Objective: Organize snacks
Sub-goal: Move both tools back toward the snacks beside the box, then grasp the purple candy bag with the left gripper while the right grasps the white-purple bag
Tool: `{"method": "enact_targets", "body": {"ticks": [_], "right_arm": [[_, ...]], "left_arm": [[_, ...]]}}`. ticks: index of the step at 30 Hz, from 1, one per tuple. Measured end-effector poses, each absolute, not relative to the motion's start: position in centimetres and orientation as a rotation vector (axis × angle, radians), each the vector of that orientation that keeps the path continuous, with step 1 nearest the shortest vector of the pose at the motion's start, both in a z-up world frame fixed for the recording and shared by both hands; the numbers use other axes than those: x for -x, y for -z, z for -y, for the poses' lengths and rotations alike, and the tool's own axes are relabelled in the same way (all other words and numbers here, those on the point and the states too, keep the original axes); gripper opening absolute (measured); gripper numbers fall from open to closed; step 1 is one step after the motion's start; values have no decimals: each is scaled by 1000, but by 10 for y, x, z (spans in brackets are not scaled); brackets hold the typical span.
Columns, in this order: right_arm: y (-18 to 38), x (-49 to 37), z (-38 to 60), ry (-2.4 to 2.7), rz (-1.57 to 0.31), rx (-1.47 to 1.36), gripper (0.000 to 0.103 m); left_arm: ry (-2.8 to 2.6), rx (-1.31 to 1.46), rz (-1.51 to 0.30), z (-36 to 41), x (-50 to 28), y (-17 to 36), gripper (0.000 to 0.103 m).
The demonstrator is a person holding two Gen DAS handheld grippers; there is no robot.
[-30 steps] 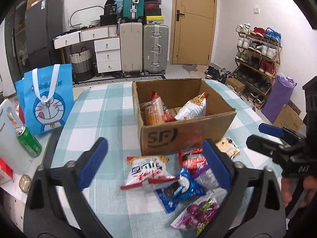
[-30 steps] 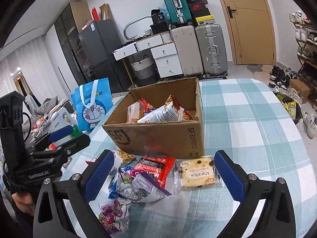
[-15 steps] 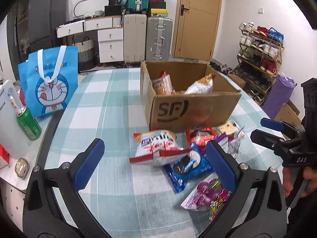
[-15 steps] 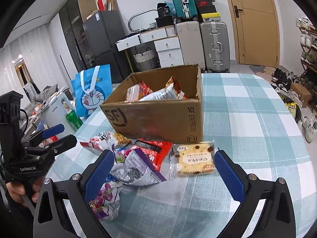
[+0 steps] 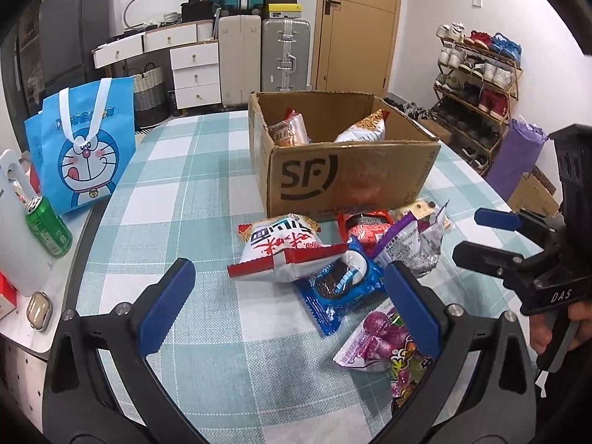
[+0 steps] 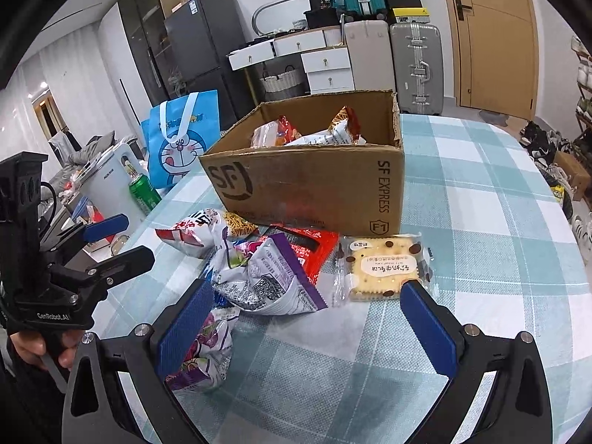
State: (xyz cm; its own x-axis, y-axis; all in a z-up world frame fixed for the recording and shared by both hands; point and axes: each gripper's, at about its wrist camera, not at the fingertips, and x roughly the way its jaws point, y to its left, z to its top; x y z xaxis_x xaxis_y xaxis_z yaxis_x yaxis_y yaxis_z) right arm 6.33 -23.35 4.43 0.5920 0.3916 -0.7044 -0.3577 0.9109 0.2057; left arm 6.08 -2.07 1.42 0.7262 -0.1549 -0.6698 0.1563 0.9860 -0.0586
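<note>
Only your right view shows the biscuit pack (image 6: 384,268) beside the box (image 6: 314,188); bags (image 5: 364,131) sit inside. Both claws (image 5: 285,303) (image 6: 307,327) hang spread, empty, over bench (image 5: 177,199) snacks (image 5: 285,249).

purple candy bag (image 5: 381,347) partly behind left tongs (image 5: 288,303), box contents (image 5: 292,131) half hidden

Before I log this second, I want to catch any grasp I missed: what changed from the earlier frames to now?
Nothing was grasped or released. Both views shifted: the left gripper pulled back and lowered, and the right gripper dropped closer toward the purple-edged packet and biscuit pack. Both stayed open. The loose snacks and the cardboard box lie as before.
</note>
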Motion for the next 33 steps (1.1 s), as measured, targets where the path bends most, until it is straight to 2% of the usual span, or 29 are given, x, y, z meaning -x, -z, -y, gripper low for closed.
{"method": "enact_targets", "body": {"ticks": [14,33], "right_arm": [[-36,-71,244,-393,-872,-69,102],[-8,-85,203,-494,-925,-104,102]], "left_arm": [[183,-12,-790,27,-68,3,102],[172,-1,-824,17,-76,14,102]]}}
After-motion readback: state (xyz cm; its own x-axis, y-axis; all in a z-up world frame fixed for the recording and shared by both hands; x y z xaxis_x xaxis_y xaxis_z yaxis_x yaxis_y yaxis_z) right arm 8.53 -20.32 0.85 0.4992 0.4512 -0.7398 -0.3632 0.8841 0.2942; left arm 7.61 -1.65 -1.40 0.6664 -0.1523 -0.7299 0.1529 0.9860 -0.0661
